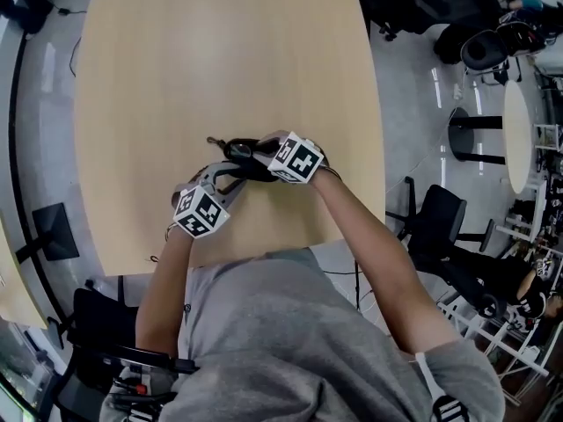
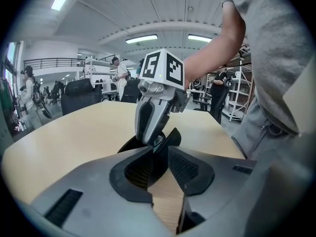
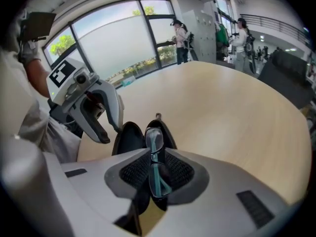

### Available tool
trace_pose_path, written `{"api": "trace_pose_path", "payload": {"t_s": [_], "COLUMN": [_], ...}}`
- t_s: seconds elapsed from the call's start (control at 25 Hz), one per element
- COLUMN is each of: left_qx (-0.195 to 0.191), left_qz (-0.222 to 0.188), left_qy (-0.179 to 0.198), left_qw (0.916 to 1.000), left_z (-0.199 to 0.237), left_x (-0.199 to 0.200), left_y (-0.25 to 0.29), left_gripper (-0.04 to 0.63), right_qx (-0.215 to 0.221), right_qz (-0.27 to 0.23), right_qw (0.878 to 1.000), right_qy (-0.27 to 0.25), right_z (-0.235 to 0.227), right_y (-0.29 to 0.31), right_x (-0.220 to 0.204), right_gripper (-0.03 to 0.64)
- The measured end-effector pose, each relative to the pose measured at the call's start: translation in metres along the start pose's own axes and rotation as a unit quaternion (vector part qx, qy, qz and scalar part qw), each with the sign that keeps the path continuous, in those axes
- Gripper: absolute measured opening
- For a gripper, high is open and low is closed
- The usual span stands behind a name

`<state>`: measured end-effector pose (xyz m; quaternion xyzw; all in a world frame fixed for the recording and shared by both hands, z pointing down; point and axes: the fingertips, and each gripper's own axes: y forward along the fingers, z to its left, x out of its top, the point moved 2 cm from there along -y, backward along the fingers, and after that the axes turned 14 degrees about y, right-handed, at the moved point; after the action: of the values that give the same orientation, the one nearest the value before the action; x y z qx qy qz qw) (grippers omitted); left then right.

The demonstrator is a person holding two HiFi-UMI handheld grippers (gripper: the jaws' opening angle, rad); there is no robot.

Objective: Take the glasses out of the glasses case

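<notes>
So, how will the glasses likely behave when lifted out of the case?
The glasses look thin-framed, so probably light and fragile; pinch gently. They stand edge-on between the jaws of the right gripper, so the smooth lens may slip. The open glasses case might lift too unless the left gripper steadies it.

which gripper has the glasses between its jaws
The right gripper: the glasses stand between its jaws. The left gripper grips only the case.
</notes>
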<state>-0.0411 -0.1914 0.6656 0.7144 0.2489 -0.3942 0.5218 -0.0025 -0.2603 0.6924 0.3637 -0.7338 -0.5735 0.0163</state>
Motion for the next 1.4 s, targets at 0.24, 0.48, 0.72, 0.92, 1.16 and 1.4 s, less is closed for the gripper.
{"api": "trace_pose_path", "payload": {"t_s": [0.24,0.48,0.72,0.92,1.16,1.4], "left_qx": [-0.014,-0.035,-0.031,-0.031,-0.036,-0.036], "left_qz": [-0.008,0.014,0.002,-0.001,-0.007,-0.025], "left_qy": [-0.006,-0.026,-0.041,-0.038,-0.033,-0.046], "left_qw": [0.9999,0.999,0.9987,0.9988,0.9988,0.998], "left_z": [-0.009,-0.041,-0.04,-0.037,-0.04,-0.033], "left_x": [0.006,-0.022,-0.022,-0.019,-0.017,-0.009], "left_y": [0.008,0.001,0.002,0.0,-0.001,-0.003], "left_gripper": [0.092,0.093,0.092,0.093,0.093,0.093], "right_qx": [-0.028,-0.081,-0.076,-0.069,-0.066,-0.06], "right_qz": [0.068,0.1,0.109,0.097,0.079,0.05], "right_qw": [0.99,0.976,0.977,0.98,0.983,0.988], "right_qy": [-0.121,-0.176,-0.165,-0.158,-0.151,-0.136], "right_z": [-0.001,-0.001,0.001,0.008,0.022,0.028], "right_y": [0.011,0.031,0.03,0.021,0.015,0.002], "right_x": [-0.013,-0.008,-0.008,-0.008,-0.009,-0.002], "right_gripper": [0.123,0.121,0.104,0.046,0.044,0.044]}}
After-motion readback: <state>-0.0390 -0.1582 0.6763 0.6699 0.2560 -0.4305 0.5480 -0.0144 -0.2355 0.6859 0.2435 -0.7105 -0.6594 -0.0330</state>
